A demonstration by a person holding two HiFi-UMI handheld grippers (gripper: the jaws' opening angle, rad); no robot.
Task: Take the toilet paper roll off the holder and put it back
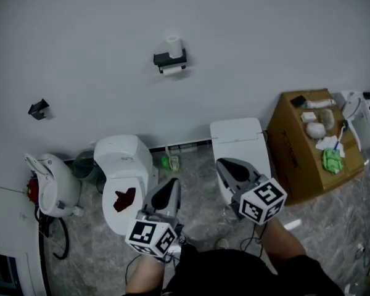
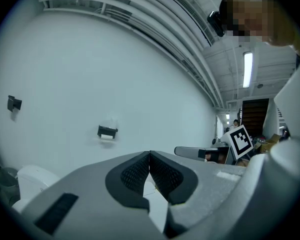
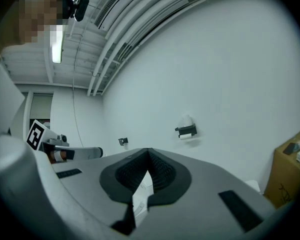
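Note:
A black holder is fixed to the white wall, with a white toilet paper roll standing upright on top of it and a strip of paper under it. The same holder shows small in the left gripper view, and the holder again in the right gripper view. My left gripper and right gripper are held low, close to my body and far from the wall. Both are shut with nothing between the jaws.
Two white toilets stand below the holder. A cardboard box with small items on top is at the right. A smaller black bracket is on the wall at left. A white appliance sits at the far left.

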